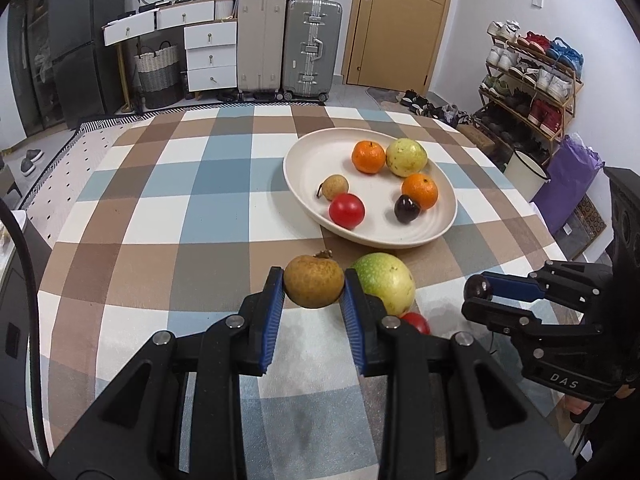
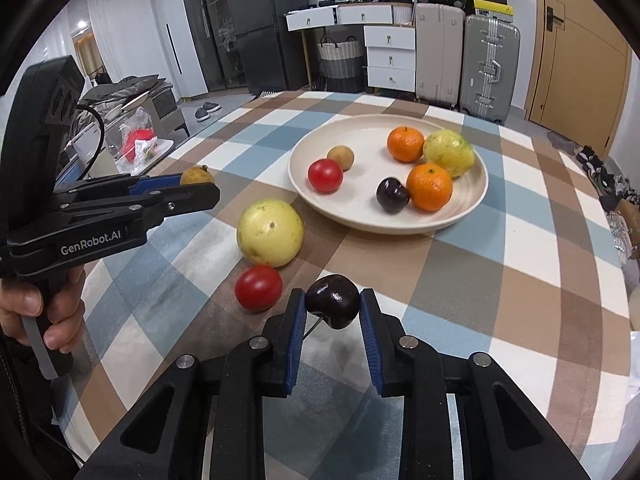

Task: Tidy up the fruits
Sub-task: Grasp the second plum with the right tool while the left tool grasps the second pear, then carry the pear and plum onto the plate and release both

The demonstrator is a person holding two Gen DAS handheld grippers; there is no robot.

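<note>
Two fruits are already gripped. In the left wrist view, the left claw (image 1: 314, 294) is clenched on a brown longan (image 1: 314, 286) above the desk (image 1: 160, 208), short of the plate (image 1: 316, 160); the pads catch only its sides, so a jolt could roll it out. "DAS" shows on the other tool. In the right wrist view, the right claw (image 2: 333, 312) pinches a dark cherry (image 2: 334, 300) near its tips; the smooth skin might slip. A guava (image 2: 270, 232) and tomato (image 2: 258, 288) wait loose. "GenRobot.AI" is legible.
</note>
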